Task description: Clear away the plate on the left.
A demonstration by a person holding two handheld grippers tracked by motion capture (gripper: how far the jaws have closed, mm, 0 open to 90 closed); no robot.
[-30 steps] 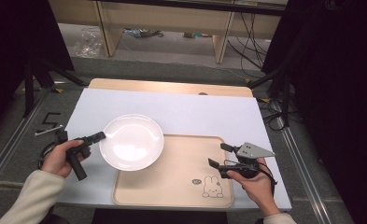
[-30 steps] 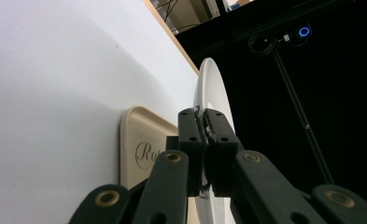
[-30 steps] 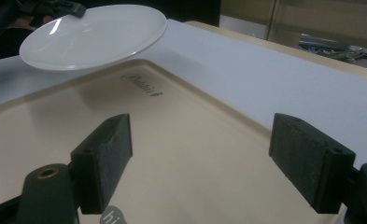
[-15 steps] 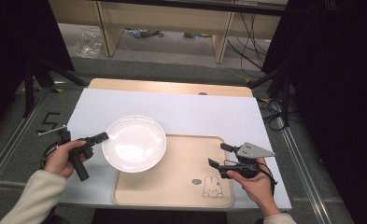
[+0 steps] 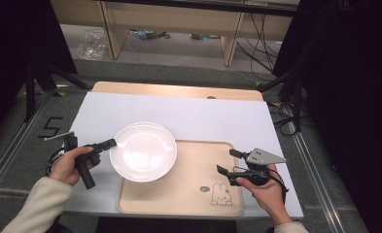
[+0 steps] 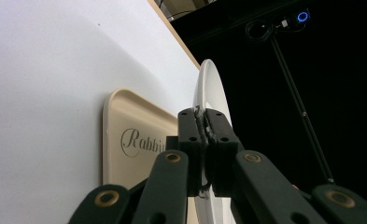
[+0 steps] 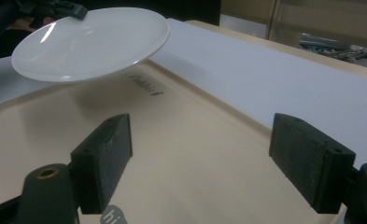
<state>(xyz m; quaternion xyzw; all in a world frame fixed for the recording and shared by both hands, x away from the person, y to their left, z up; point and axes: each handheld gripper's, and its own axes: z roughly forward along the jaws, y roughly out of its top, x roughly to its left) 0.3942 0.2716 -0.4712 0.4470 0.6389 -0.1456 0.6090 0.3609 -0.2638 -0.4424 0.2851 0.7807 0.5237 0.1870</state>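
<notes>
A white plate (image 5: 143, 151) hangs above the left part of a beige tray (image 5: 198, 170) with a rabbit print. My left gripper (image 5: 112, 142) is shut on the plate's left rim; in the left gripper view its pads (image 6: 204, 130) pinch the plate's edge (image 6: 211, 84). In the right gripper view the plate (image 7: 92, 42) floats clear over the tray (image 7: 181, 140), with its shadow beneath. My right gripper (image 5: 230, 161) stands open over the tray's right side, and its wide-apart pads (image 7: 104, 158) hold nothing.
The tray lies on a white sheet (image 5: 188, 114) that covers a wooden table (image 5: 174, 90). A black number mark (image 5: 52, 127) is on the floor at the left. Cables and shelving stand beyond the table's far edge.
The left gripper has carried the plate a little to the right, further over the tray. The right gripper has stayed where it was.
</notes>
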